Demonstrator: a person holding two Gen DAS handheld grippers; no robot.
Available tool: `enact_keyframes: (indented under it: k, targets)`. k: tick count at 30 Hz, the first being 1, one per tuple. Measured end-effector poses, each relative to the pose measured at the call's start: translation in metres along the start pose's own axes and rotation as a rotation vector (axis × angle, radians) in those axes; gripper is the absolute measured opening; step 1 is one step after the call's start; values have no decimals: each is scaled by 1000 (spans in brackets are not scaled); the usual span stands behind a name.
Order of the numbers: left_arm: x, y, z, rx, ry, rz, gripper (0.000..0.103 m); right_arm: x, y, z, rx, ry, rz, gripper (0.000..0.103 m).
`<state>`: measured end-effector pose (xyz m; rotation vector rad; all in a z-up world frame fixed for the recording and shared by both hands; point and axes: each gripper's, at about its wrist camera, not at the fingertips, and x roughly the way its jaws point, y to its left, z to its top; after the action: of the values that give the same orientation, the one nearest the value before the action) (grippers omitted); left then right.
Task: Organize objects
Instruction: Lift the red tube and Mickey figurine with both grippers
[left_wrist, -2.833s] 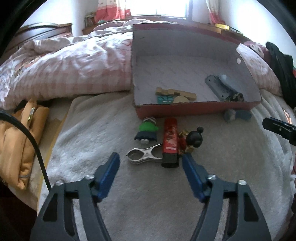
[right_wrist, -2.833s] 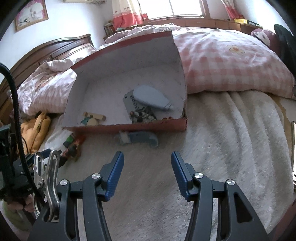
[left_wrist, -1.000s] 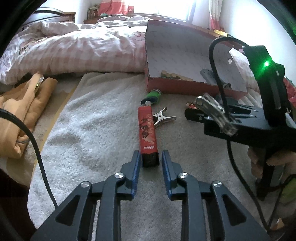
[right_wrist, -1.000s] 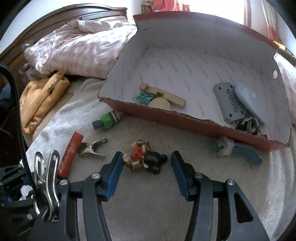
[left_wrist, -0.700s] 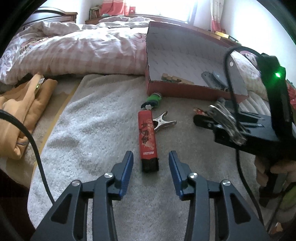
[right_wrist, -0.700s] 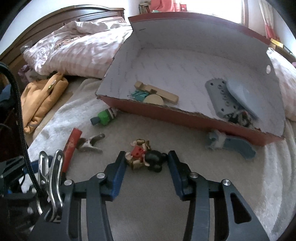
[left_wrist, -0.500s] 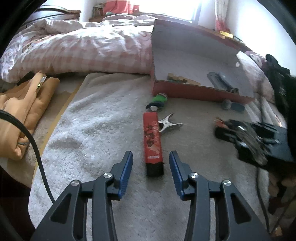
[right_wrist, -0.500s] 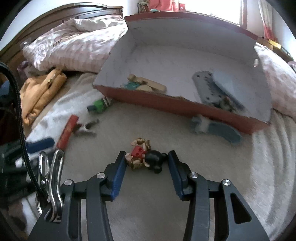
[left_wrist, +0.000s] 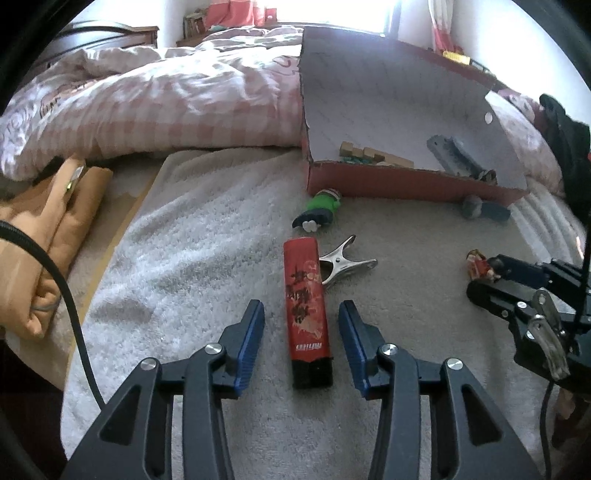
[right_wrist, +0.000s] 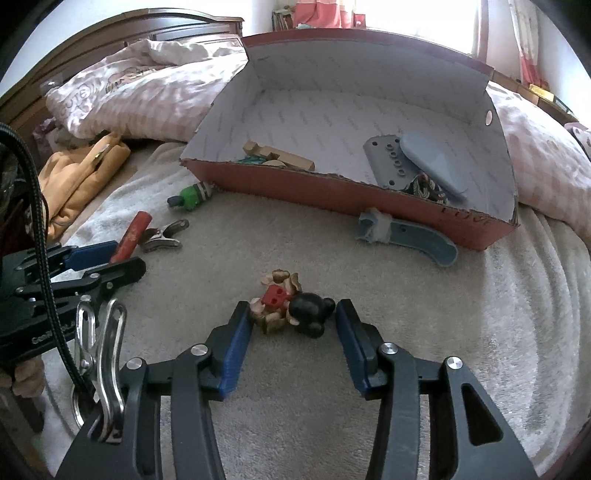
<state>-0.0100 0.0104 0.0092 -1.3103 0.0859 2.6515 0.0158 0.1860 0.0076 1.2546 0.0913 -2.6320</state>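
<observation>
While outside box (right_wrist: 332, 192): five objects (one mouse figure (right_wrist: 295, 312)).

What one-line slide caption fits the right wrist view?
Right hand-held gripper brackets a mouse figurine on the blanket, jaws opening, before a red box.

A bedroom in daylight. A bed fills most of the scene, covered by a pale, fluffy blanket (left_wrist: 207, 236). Behind it lies a rumpled pink-and-white checked duvet (left_wrist: 155, 107), bunched up toward a dark wooden headboard (right_wrist: 147, 29) on the left. At the far end a bright window (right_wrist: 417, 18) glows, overexposed, with pink patterned curtains (right_wrist: 325, 14) hanging on both sides. The walls (left_wrist: 491, 26) are plain white. An orange-tan garment (left_wrist: 40, 236) lies crumpled at the bed's left edge. A dark piece of clothing (left_wrist: 565, 144) sits at the far right.
</observation>
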Motion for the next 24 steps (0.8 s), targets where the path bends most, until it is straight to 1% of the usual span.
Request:
enact_keyframes:
  k: [5,7,8,9,10,11,18,24]
  targets:
    - [-1,0,0,-14,4,10,42,0,1,-1,1,-6,4,53]
    - [-2,1,-1,-19,3,13,40,-1,2,-2,5,-9,1,53]
    - [-4,0,-1,-21,3,16,31,-1,1,-2,11,-11,1,53]
    - [-5,1,-2,-23,4,17,25,-2,1,-3,21,-14,1,50]
    - [-6,1,-3,-28,5,18,23,-4,0,-4,34,-18,-8,43]
    - [-7,2,-4,-33,6,14,19,-5,0,-5,42,-21,-17,39]
    - [-19,9,-14,-69,20,-25,19,-23,-7,-23,73,-36,57,39]
    - [-26,4,-17,-67,17,-54,19,-37,-12,-40,62,-41,63,39]
